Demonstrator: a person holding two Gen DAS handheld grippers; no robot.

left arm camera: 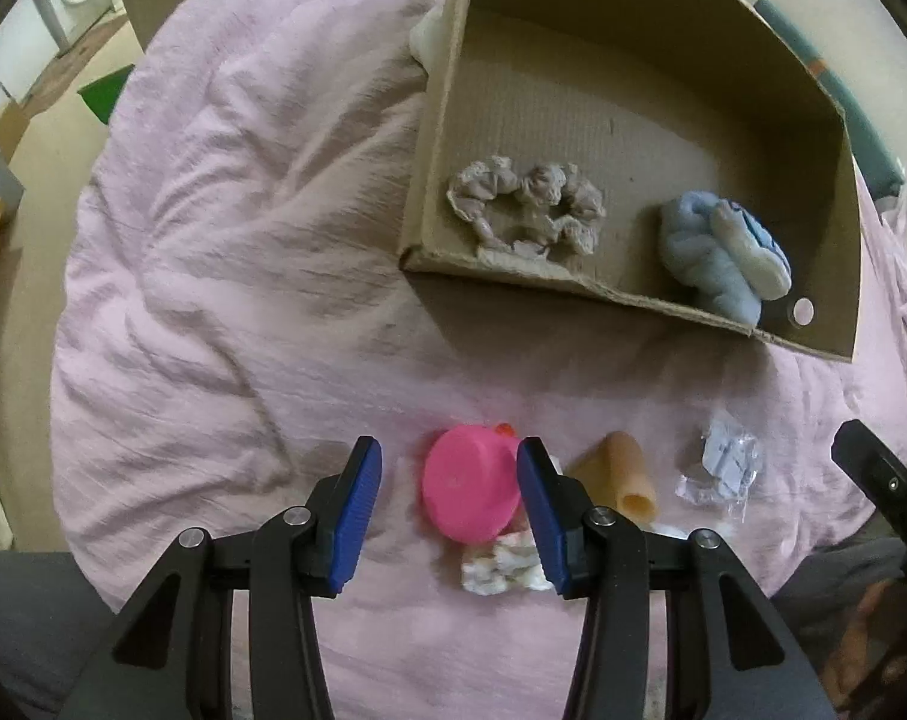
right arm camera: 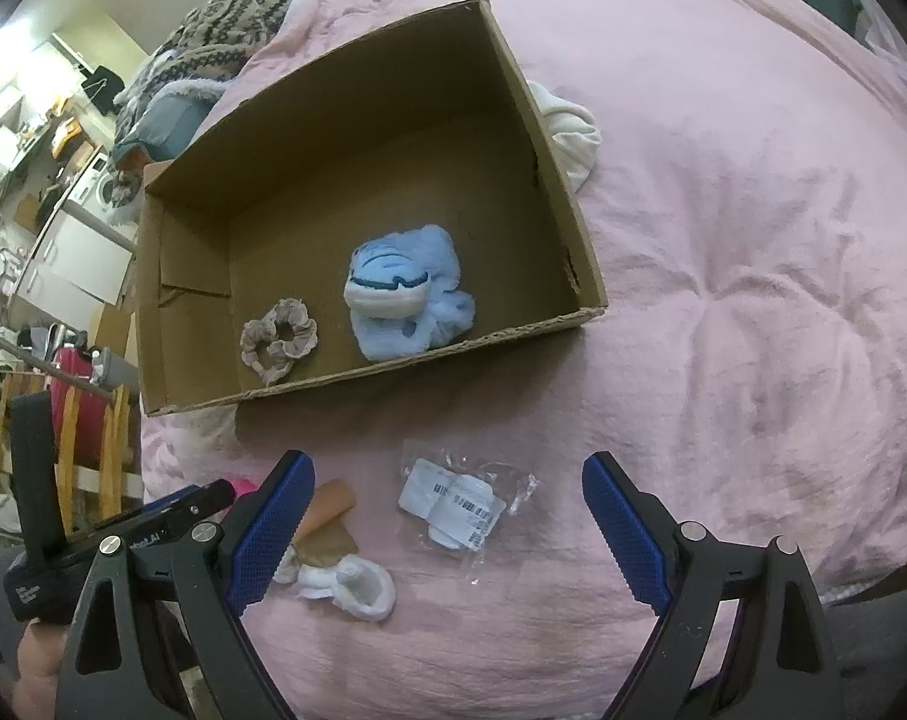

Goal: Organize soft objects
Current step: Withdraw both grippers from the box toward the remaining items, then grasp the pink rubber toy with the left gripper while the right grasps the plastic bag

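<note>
The pink soft toy [left arm camera: 471, 489] lay on the pink bedcover [left arm camera: 243, 240] near its front edge, between the blue pads of the left gripper [left arm camera: 450, 462]. The right-hand pad touched or overlapped the toy's side, while a clear strip of cover showed between the toy and the left-hand pad, so the jaws stood partly narrowed around it without gripping it from both sides. Just below the toy sat a white crumpled cloth [left arm camera: 501, 564], and just beside the right-hand pad lay a tan tube-like piece [left arm camera: 627, 480], then a clear plastic packet [left arm camera: 723, 468] with printed labels.

To the left of the toy the cover ran open and wrinkled as far as the bed's edge, with floor beyond. Ahead, a shadowed strip of bare cover separated the row of small things from the cardboard box [left arm camera: 573, 285], whose low front wall faced the grippers and whose other walls rose higher.

In the box a beige scrunchie [left arm camera: 525, 210] lay near the front left corner and a light blue plush [left arm camera: 723, 252] near the front right; the rest of its floor was bare. A white cloth [right arm camera: 567, 132] rested against the box's outer side wall.

The right gripper [right arm camera: 447, 516] hung with its jaws wide apart above the packet, holding nothing
</note>
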